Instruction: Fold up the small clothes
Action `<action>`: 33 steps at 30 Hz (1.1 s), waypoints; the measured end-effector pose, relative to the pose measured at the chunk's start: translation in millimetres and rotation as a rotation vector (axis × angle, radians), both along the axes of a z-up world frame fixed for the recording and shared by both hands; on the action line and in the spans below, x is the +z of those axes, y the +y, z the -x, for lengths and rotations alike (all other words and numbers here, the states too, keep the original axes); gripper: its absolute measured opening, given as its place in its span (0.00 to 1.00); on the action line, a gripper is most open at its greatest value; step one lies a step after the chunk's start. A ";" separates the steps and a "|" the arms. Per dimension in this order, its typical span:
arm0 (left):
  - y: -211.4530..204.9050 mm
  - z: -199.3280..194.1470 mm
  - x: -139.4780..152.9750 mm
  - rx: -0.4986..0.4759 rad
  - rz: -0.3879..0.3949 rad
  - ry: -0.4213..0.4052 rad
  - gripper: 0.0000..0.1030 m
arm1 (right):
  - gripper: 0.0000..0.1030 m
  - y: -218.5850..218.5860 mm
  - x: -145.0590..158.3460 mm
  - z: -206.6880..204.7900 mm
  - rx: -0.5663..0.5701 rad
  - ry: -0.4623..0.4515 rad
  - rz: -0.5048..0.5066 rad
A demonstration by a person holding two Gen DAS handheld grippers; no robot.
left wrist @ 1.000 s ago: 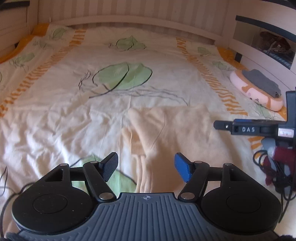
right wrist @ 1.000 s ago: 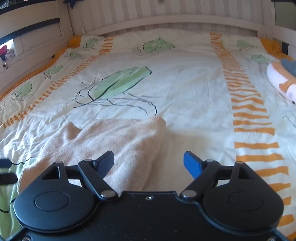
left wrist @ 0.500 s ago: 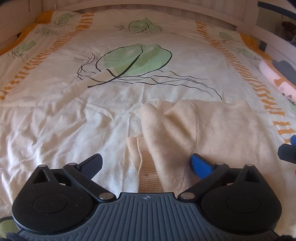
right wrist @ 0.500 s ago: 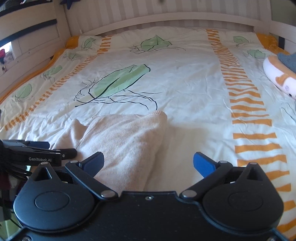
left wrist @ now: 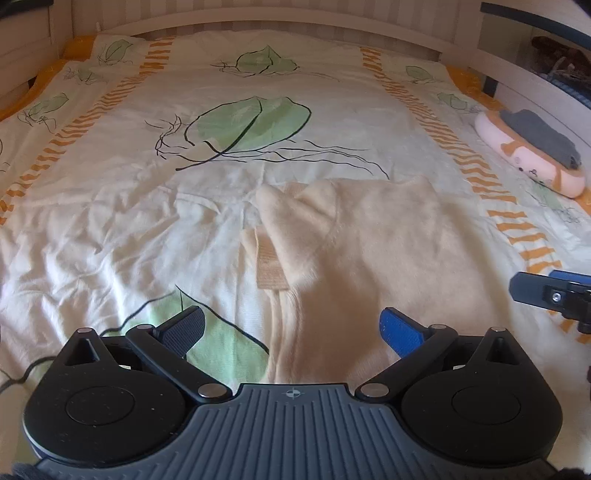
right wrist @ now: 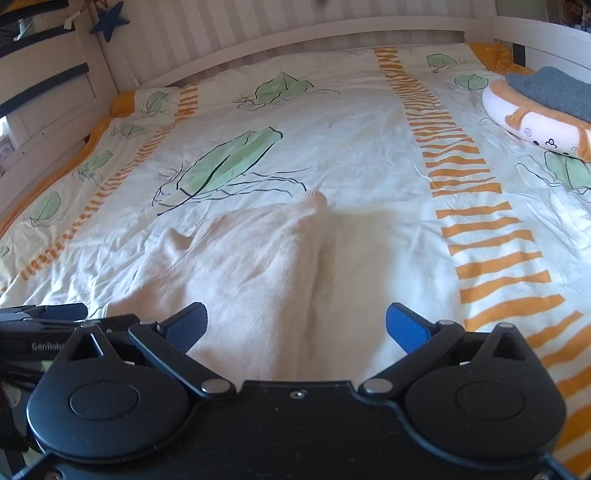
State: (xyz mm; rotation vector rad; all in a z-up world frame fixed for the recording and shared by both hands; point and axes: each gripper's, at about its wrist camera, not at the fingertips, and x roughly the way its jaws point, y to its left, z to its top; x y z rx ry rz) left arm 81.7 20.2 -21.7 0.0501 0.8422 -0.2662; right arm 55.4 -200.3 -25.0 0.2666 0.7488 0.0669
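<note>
A cream knitted garment (left wrist: 369, 251) lies partly folded on the bed, its ribbed cuff (left wrist: 271, 266) showing at the left edge. My left gripper (left wrist: 293, 330) hovers over the garment's near left edge, jaws wide open, nothing between them. In the right wrist view the same cream garment (right wrist: 251, 266) lies as a folded slab with its right fold edge running away from me. My right gripper (right wrist: 297, 326) stands open above that near edge, holding nothing. Each gripper's tip shows at the side of the other's view: the right gripper (left wrist: 546, 293), the left gripper (right wrist: 44, 314).
The bed cover (left wrist: 110, 221) is white with green leaves and orange stripes. A pink and orange plush cushion (left wrist: 528, 166) with grey folded cloth (right wrist: 554, 90) on it lies at the right. White bed rails (right wrist: 295, 33) close the far side and left.
Both grippers' jaws have spread wider. The left gripper went forward over the garment, then drew back. The right gripper shifted sideways, and the left gripper's tip came into its view.
</note>
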 end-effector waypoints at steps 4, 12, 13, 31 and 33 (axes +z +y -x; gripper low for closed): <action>-2.2 20.8 5.0 -0.020 0.051 0.003 0.99 | 1.00 14.4 5.2 12.6 0.025 0.007 0.038; -13.8 52.7 32.1 0.027 -0.018 -0.125 0.98 | 1.00 27.5 8.7 37.7 0.030 0.028 0.060; -14.6 54.6 35.3 0.043 -0.028 -0.137 0.98 | 1.00 28.6 8.8 39.9 0.029 0.030 0.062; -15.9 53.3 29.4 0.138 -0.063 -0.024 0.97 | 1.00 32.7 4.2 47.0 -0.033 0.130 0.115; -16.5 53.5 28.5 0.140 -0.071 -0.015 0.97 | 1.00 33.3 4.6 47.9 -0.032 0.134 0.117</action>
